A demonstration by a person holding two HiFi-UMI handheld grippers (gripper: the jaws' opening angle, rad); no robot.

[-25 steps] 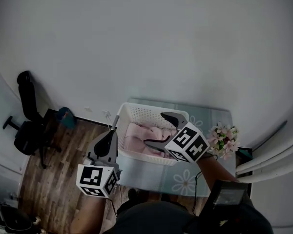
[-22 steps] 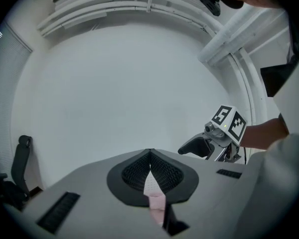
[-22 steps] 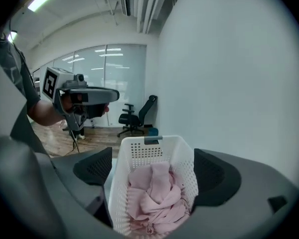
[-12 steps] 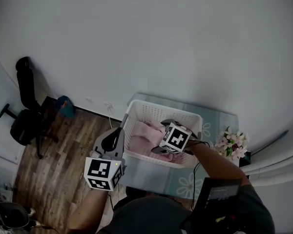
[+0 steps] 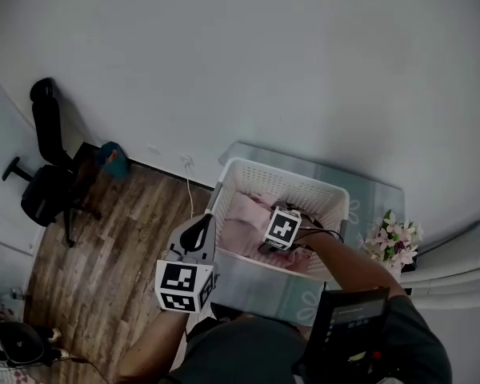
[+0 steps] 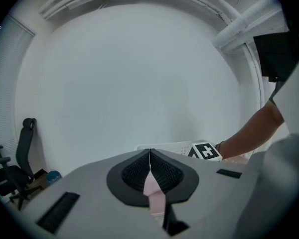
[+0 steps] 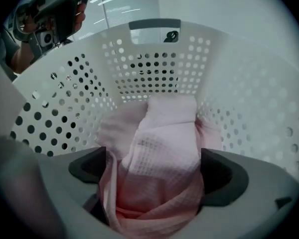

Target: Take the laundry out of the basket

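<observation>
A white perforated laundry basket (image 5: 282,171) stands on the table with pink waffle-weave laundry (image 5: 242,216) inside. My right gripper (image 5: 272,240) reaches down into the basket, its marker cube on top. In the right gripper view the pink laundry (image 7: 162,148) bulges up between the wide-spread jaws of the right gripper (image 7: 157,169), which are opening. The basket wall (image 7: 154,59) rises behind. My left gripper (image 5: 209,217) hovers outside the basket's left rim with jaws together. In the left gripper view the left gripper (image 6: 149,154) has its tips touching, and a pink sliver shows in the gap below them.
The table (image 5: 256,290) has a pale floral cover. A bunch of pink flowers (image 5: 394,240) stands at its right end. An office chair (image 5: 44,190) and a teal object (image 5: 113,159) are on the wooden floor to the left. A white wall lies behind the basket.
My right gripper has dropped from above the basket rim down onto the pink laundry, its jaws spreading. The left gripper keeps its place by the basket's left side.
</observation>
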